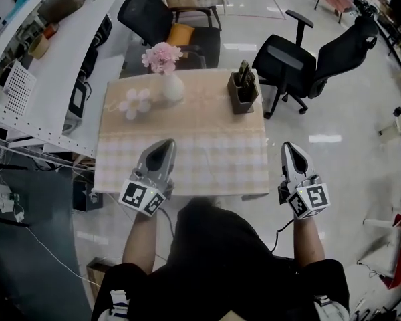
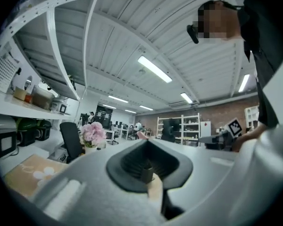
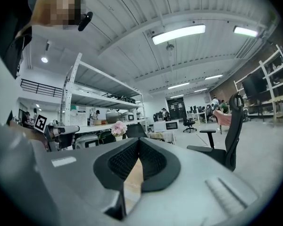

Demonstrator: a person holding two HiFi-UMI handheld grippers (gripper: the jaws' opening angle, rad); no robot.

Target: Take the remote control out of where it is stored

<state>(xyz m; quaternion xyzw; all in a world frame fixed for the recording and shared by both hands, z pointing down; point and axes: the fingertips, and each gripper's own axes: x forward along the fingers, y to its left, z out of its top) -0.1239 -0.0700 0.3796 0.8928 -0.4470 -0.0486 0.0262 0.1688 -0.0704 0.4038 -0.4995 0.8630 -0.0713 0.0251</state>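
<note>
Nothing is done yet: the remote control [image 1: 244, 72] stands in its holder [image 1: 243, 100] at the table's [image 1: 187, 159] far right corner. My left gripper [image 1: 162, 146] and right gripper [image 1: 291, 149] hover clenched, empty, at the near edge.

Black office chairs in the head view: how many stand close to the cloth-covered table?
2. One black office chair stands behind the far edge of the cloth-covered table, holding an orange cushion; the other stands off its far right corner. More may be hidden elsewhere.
</note>
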